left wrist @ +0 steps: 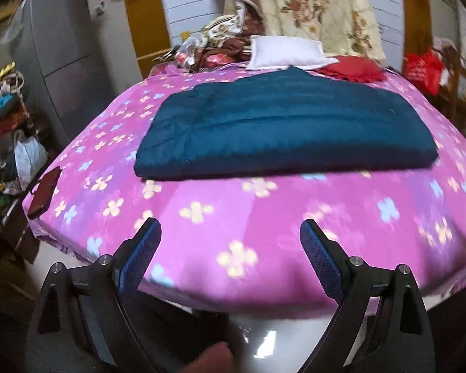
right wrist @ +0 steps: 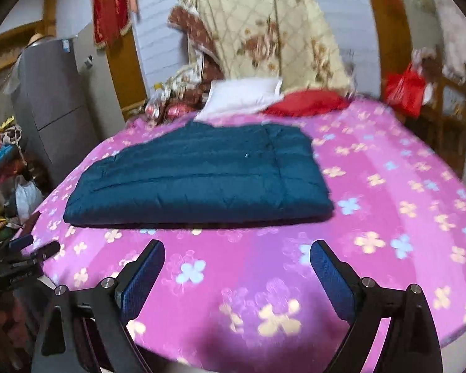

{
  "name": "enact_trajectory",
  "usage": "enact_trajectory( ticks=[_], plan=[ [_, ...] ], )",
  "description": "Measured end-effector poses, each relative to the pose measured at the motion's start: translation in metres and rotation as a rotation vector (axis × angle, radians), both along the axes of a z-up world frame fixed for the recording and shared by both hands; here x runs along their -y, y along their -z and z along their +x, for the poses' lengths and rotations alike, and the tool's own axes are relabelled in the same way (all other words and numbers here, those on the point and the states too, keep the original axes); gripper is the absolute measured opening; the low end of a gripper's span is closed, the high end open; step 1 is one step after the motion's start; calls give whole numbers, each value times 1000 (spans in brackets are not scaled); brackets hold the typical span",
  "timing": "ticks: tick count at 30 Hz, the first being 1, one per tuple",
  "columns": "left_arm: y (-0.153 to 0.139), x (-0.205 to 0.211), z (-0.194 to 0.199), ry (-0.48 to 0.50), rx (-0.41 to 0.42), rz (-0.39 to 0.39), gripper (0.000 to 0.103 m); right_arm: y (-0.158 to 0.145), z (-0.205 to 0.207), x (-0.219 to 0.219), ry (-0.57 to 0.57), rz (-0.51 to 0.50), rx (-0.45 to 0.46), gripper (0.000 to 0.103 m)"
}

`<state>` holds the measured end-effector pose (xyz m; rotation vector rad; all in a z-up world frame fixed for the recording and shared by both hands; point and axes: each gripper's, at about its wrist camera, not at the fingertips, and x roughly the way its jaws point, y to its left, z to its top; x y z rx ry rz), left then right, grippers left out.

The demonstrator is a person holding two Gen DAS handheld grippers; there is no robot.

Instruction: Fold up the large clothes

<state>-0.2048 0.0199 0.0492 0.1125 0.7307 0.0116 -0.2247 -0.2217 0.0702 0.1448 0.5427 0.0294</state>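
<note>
A dark teal quilted jacket (left wrist: pixel 282 124) lies folded into a flat rectangle on the pink flowered bed (left wrist: pixel 233 217). It also shows in the right wrist view (right wrist: pixel 198 177) on the bed (right wrist: pixel 372 217). My left gripper (left wrist: pixel 230 233) is open and empty, held above the bed's near edge, well short of the jacket. My right gripper (right wrist: pixel 237 256) is open and empty, above the bed in front of the jacket. The left gripper's fingers (right wrist: pixel 31 248) show at the left edge of the right wrist view.
A white pillow (left wrist: pixel 282 51), a red cloth (left wrist: pixel 351 68) and a floral quilt (left wrist: pixel 310 9) sit at the bed's far end. A grey fridge (left wrist: pixel 56 46) and cluttered shelves (left wrist: pixel 3 124) stand left. A dark phone-like object (left wrist: pixel 43 192) lies at the bed's left corner. A red bag (right wrist: pixel 404 90) hangs right.
</note>
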Motion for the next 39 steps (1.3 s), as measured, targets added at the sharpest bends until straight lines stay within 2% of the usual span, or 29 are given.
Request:
enact_trajectory(
  ticks=[2,5,10,13,16,20,28,39],
  plan=[
    [0,6,-12,26,20,-4,91,0,-10,-2,14,-23,35,93],
    [1,15,-21,74,3,-41,100,-1,-14,-6,39,-72,66,93],
    [-2,14,-21,51,-34,-91,100,-3,-10,-4,46,-44,62,93],
    [-4,8,-20,49,-28,-140,100,-3,-11,-5,40,-39,59,93],
    [-5,8,-18,33,-30,-142,103,-1,-8,-9,27,-41,44,93],
    [-2,10,-9,34,-75,-139,103,2,-6,-16,1,-44,33,93],
    [3,15,3,-21,-112,-54,103,5,-4,-22,-8,-67,25,93],
    [-7,27,3,22,-108,-65,103,3,-5,-25,-15,-67,44,93]
  ],
)
